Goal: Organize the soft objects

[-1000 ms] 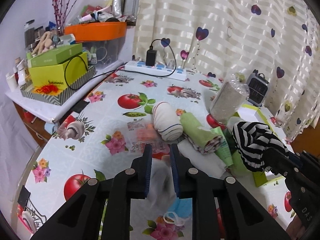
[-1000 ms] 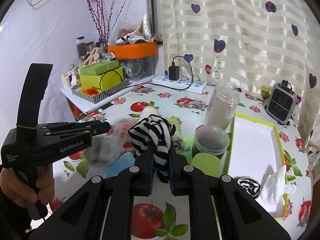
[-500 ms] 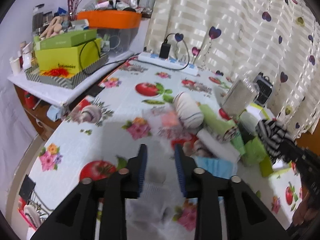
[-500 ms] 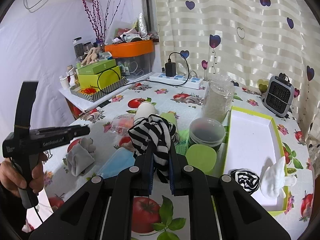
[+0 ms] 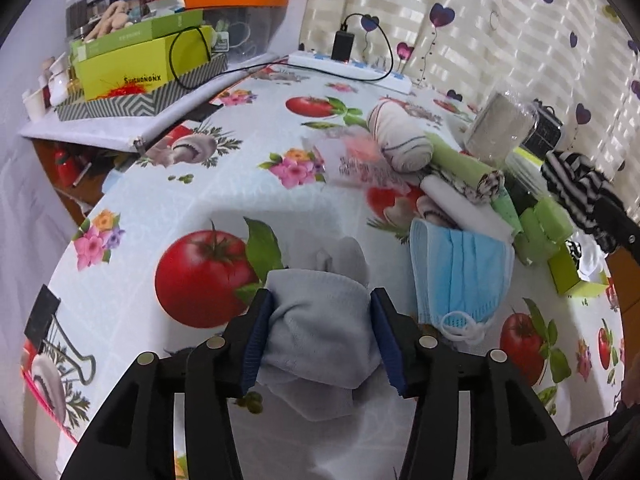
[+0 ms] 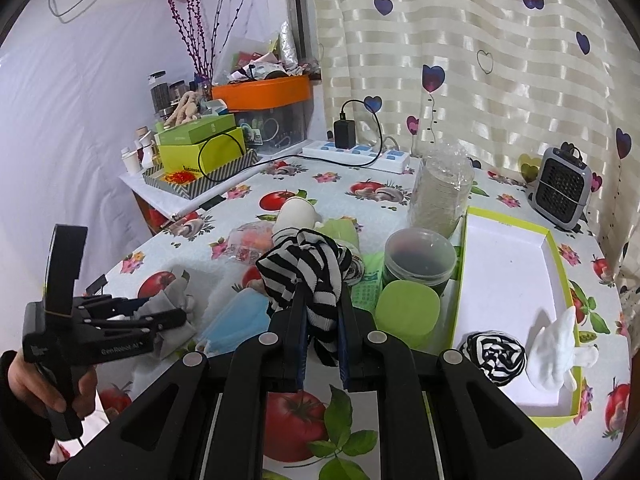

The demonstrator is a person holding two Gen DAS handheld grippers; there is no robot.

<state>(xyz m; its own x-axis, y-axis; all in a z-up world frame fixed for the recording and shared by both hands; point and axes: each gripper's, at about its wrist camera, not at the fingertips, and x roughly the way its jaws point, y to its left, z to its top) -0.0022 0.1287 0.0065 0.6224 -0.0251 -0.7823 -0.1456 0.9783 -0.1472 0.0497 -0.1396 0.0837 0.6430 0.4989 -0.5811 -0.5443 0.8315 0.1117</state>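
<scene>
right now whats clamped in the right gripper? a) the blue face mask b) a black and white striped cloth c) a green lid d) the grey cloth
b: the right gripper is shut on the black and white striped cloth, which bunches up above its pads, while the blue face mask lies on the table to its left.

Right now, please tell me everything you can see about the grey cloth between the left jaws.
The grey cloth is a soft knitted piece, perhaps a sock, crumpled into a loose bundle. It lies on the patterned tablecloth beside a printed tomato, near the blue face mask. The left gripper straddles it with jaws opening, and the blue pads sit at its sides; whether they press on it is unclear.
</scene>
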